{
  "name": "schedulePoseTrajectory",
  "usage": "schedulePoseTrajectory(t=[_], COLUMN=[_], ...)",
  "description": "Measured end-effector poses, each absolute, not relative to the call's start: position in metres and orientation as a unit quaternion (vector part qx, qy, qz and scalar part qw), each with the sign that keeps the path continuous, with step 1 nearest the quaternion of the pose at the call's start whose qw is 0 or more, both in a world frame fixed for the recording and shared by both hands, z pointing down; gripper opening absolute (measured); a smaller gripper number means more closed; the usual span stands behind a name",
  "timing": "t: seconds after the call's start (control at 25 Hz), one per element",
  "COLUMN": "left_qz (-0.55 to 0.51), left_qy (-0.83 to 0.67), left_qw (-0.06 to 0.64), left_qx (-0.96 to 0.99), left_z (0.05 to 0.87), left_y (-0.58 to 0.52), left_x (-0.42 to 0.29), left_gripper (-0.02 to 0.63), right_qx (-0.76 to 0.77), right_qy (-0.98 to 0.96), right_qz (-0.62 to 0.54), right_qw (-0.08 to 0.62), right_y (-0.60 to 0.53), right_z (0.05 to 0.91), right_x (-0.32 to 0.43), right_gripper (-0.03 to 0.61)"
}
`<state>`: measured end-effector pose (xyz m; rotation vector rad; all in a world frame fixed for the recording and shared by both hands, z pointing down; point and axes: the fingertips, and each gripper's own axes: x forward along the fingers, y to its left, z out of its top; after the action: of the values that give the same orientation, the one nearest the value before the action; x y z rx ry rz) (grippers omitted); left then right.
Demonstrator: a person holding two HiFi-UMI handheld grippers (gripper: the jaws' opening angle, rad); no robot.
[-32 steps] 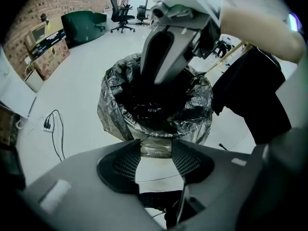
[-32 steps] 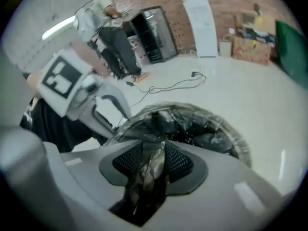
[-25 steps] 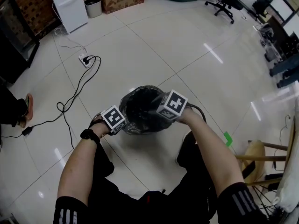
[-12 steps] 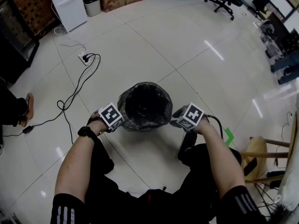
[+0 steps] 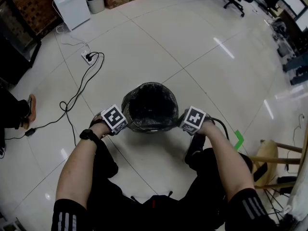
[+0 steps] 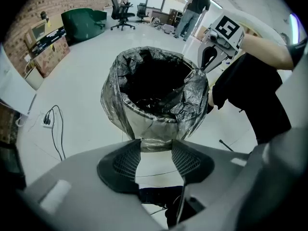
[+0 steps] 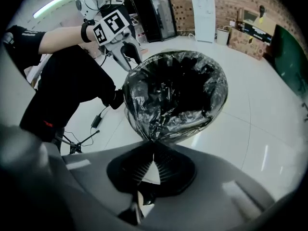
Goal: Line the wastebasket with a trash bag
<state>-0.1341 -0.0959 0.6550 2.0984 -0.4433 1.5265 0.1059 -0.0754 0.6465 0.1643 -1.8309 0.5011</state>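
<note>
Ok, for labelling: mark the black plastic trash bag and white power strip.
Black plastic trash bag (image 5: 150,105): head view, on its dark inner lining.
White power strip (image 5: 87,58): head view, middle of its body.

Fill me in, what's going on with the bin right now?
A person holding two grippers is lining the wastebasket with a black trash bag, which is already draped over the rim. The right gripper has just closed on the bag's edge. The left gripper sits open at the opposite side, with film at its tips.
</note>
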Motion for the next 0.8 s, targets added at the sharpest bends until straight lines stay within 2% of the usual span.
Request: schedulePoseTrajectory(t=[0.48,0.8], left_qz=[0.596,0.583], left_qy=[-0.181,-0.194], left_qw=[0.249,0.247], left_qx=[0.742,0.749], left_z=[0.678,0.685], left_y=[-0.104,-0.117], left_x=[-0.139,-0.123], left_gripper=[0.196,0.196], right_qx=[0.054,0.068], right_qy=[-0.762,-0.769], right_qz=[0.206,0.196], right_qw=[0.612,0.605], right_y=[-0.069,-0.075], right_z=[0.668,0.68], right_x=[0.111,0.096], right_gripper=[0.009,0.009])
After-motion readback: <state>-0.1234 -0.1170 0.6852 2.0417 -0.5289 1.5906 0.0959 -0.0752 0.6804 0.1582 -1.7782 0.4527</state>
